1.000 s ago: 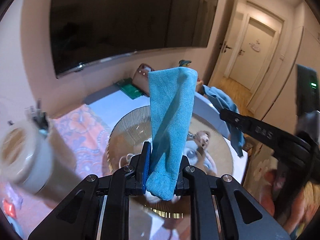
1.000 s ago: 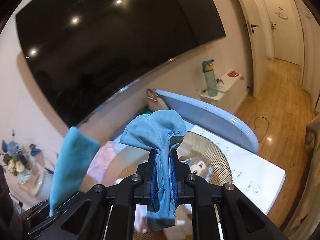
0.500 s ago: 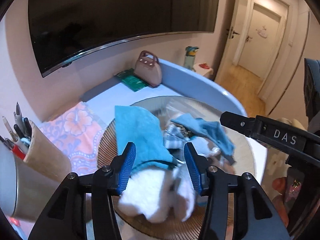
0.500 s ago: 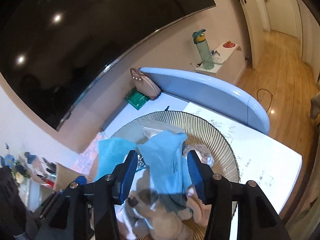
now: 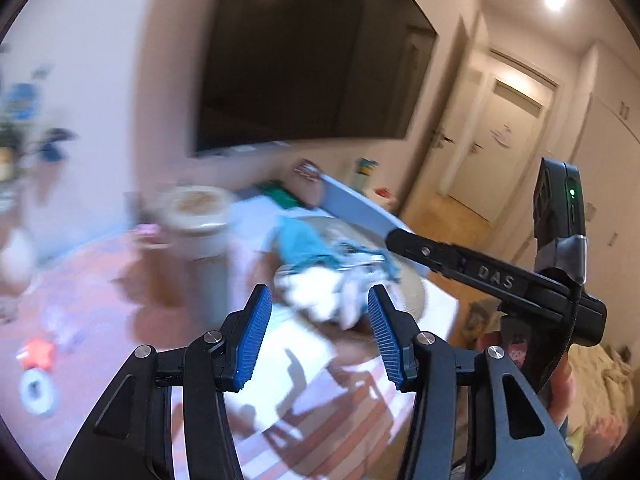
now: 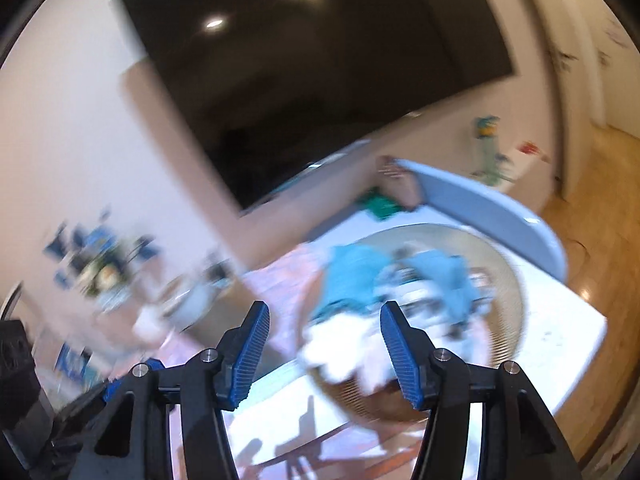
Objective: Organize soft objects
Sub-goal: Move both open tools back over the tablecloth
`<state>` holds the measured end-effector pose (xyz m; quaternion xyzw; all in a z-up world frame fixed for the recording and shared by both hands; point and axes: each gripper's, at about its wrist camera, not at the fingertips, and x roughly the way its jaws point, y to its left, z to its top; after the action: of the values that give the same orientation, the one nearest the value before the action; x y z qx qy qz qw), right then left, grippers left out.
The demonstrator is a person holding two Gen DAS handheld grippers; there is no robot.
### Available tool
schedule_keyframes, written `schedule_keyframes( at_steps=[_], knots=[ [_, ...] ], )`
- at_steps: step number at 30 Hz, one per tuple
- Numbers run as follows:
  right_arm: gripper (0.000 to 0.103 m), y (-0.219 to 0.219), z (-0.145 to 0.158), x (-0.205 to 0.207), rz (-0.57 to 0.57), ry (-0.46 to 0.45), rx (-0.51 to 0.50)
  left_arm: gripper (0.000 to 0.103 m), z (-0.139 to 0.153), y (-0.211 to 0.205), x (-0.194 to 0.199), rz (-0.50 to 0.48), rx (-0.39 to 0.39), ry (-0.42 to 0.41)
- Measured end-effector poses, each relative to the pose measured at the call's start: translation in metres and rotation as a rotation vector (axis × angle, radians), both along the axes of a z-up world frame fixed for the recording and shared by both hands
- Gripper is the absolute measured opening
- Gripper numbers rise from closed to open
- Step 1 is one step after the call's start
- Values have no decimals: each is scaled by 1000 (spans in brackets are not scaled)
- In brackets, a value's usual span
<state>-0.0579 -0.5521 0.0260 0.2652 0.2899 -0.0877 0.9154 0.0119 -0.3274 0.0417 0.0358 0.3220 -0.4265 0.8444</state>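
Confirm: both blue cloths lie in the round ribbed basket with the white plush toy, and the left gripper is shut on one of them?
Not quite. The left gripper is open with nothing between its blue pads, as the left wrist view shows; its jaws have just been opening. The rest holds: both blue cloths lie in the round ribbed basket with the white plush toy.

left gripper (image 5: 320, 338): black frame | ribbed blue pads | silver screws | right gripper (image 6: 324, 350): same
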Motion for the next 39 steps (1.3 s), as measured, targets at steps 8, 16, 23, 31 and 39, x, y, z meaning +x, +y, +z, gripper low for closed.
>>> schedule_keyframes(
  at_steps=[8,16,23,31,39],
  knots=[
    [57,126,7,37,370,-32,42,48,27,143,3,322,60,-126],
    [57,222,-35,99,502,48,17,102,7,244,37,533,59,-130],
    [57,285,-116,146,493,123,-275,102,-102,271,93,733,218,-74],
    [57,287,-166,172,472,225,-310,102,-168,262,117,746,310,-16],
    [61,291,-173,178,451,259,-343,102,-168,254,110,742,328,-67]
  ],
)
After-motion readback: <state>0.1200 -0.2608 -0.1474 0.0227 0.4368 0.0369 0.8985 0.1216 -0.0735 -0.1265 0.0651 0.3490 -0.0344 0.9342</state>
